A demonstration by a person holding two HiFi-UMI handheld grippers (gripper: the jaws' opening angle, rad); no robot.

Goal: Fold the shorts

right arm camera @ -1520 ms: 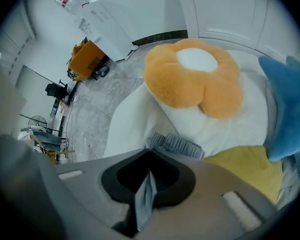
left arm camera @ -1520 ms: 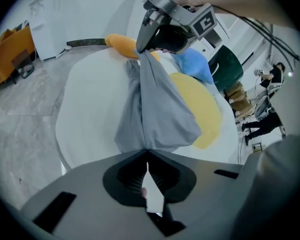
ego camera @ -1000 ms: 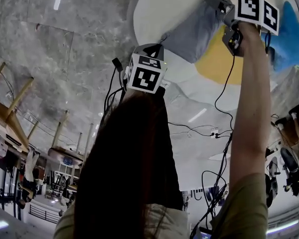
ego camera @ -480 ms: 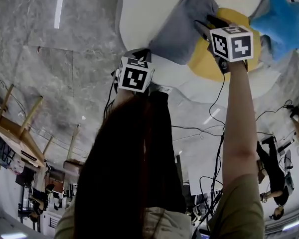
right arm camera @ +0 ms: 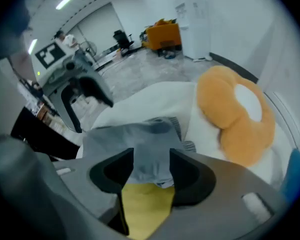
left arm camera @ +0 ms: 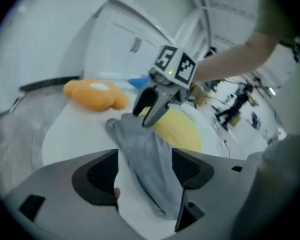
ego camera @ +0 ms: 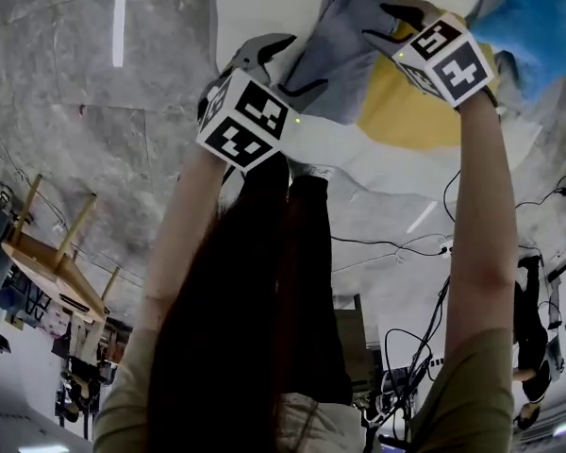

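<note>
The grey shorts [ego camera: 344, 50] lie bunched on a round white surface [ego camera: 255, 8], partly over a yellow cushion [ego camera: 410, 102]. My right gripper [ego camera: 387, 24] is shut on one end of the shorts [right arm camera: 135, 139]; in the right gripper view the cloth fills the gap between its jaws [right arm camera: 151, 171]. My left gripper [ego camera: 288, 64] is at the shorts' other end. Its jaws are opening, and the shorts [left arm camera: 145, 154] run loosely between them [left arm camera: 145, 176] with the pads not pressing. The left gripper view also catches the right gripper [left arm camera: 147, 111] on the far end of the cloth.
An orange plush cushion [left arm camera: 95, 94] with a white patch lies on the white surface beyond the shorts. A blue plush [ego camera: 538, 22] sits beside the yellow cushion. The floor around is grey stone, with cables [ego camera: 424, 243], chairs and desks further off.
My left gripper has moved up to the shorts, rolled, and its jaws have gone from shut to open. My right gripper has rolled while keeping hold of the shorts.
</note>
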